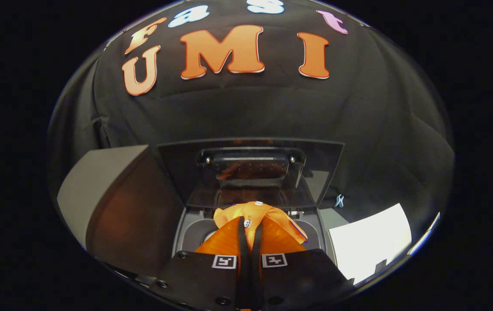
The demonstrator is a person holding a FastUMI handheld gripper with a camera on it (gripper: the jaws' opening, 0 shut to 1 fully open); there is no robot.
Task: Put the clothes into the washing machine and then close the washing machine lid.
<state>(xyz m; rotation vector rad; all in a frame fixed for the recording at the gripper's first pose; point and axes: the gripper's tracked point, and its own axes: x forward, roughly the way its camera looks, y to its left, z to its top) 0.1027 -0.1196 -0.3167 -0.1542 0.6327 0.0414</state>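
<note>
While hand-held gripper (250,226) clamps orange garment (251,214), washing machine (186,229) lid (251,172) raised, black cloth wall (380,129) behind

This is a staged recording booth set up as a small laundry corner, not a lived-in home. Black cloth (272,108) hangs as a creased backdrop behind everything, closing off the space. In front of it stands a top-loading washing machine (186,233) with its dark, glossy lid (177,172) raised. A plain grey panel (95,181) stands beside the machine on one side, and a bare white surface (371,242) lies on the other.
</note>
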